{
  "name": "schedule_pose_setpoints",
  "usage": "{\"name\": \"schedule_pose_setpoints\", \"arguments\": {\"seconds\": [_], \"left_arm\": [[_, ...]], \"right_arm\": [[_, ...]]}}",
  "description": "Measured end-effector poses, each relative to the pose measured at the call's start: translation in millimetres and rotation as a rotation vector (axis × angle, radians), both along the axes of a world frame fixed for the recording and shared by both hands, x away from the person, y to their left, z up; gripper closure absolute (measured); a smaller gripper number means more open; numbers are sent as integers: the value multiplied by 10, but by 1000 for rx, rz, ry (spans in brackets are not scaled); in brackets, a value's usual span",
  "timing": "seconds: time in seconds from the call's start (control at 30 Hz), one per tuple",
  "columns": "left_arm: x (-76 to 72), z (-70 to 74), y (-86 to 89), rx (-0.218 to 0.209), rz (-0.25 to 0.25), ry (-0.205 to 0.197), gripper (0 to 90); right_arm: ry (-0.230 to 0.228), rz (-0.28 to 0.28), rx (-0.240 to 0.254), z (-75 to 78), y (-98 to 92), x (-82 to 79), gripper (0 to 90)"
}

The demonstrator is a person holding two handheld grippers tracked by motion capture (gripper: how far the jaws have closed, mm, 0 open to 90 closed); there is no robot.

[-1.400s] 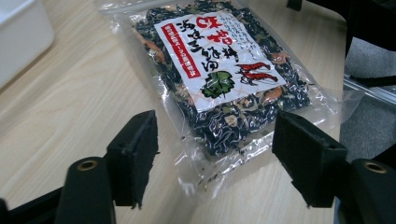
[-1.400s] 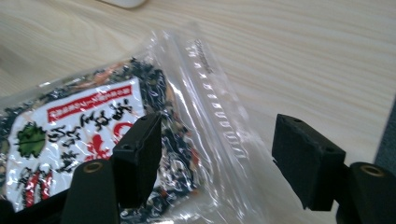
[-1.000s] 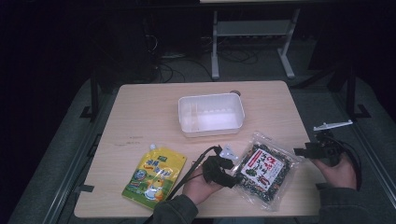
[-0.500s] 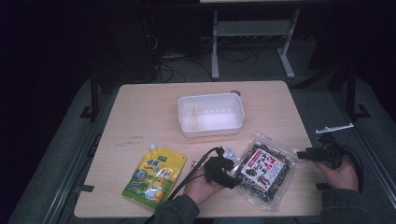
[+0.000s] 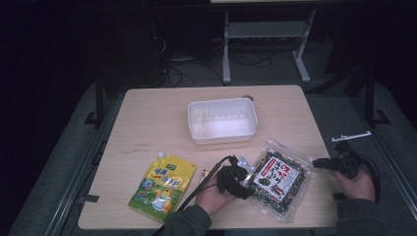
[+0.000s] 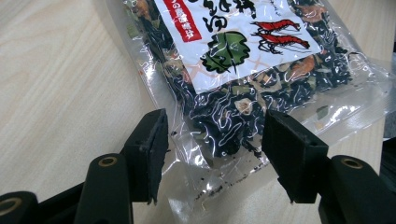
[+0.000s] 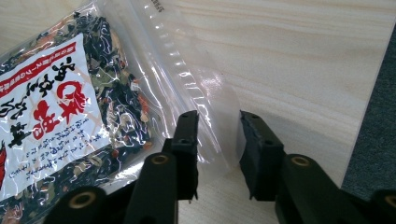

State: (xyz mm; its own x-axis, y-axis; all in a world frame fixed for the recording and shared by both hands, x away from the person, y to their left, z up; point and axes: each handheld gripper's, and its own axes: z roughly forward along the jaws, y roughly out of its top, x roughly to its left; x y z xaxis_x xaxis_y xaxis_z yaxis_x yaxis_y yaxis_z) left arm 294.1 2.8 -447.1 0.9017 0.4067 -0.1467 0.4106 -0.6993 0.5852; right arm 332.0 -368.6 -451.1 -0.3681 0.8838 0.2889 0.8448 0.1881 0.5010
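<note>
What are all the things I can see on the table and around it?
Table: one, light wood, centre.
Tub: one, white, empty, far middle of table.
Pouch: one, yellow and green with white spout, near left.
Seaweed bag: one, clear with dark contents and red-white label, near right.
Metal stand: one, grey, floor beyond table.
Cables: several, black, floor beyond table.
Left gripper: one, black, jaws apart around the bag's end.
Right gripper: one, black, jaws just closing around the bag's clear edge, not yet pressing.
</note>
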Motion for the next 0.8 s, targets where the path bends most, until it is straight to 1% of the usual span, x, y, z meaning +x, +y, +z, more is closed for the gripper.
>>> {"name": "schedule_pose_setpoints", "arguments": {"seconds": [0.07, 0.13, 0.17, 0.2, 0.23, 0.33, 0.43, 0.67, 0.8], "left_arm": [[-7, -14, -15, 10, 3, -8, 402], [-4, -17, -19, 10, 5, -9, 400], [1, -20, -18, 18, 6, -12, 400], [3, -24, -18, 22, 8, -12, 400], [3, -24, -18, 22, 8, -12, 398], [9, -44, -18, 29, 18, -5, 389], [20, -57, -9, 17, 24, 8, 386], [26, -57, 1, 17, 28, 11, 385], [32, -53, 10, 19, 27, 11, 381]], "right_arm": [[2, -7, -1, 0, 6, -2, 724], [0, -8, -16, 10, 22, -4, 765], [-1, -9, -21, 15, 30, -6, 789], [-4, -5, -25, 19, 35, -8, 809], [-4, -5, -25, 19, 35, -8, 809], [-7, 3, -27, 39, 55, -10, 865], [-14, -3, -27, 57, 63, -12, 884], [-30, -4, -26, 109, 77, -26, 896], [-45, 9, -43, 177, 108, -45, 898]]}}
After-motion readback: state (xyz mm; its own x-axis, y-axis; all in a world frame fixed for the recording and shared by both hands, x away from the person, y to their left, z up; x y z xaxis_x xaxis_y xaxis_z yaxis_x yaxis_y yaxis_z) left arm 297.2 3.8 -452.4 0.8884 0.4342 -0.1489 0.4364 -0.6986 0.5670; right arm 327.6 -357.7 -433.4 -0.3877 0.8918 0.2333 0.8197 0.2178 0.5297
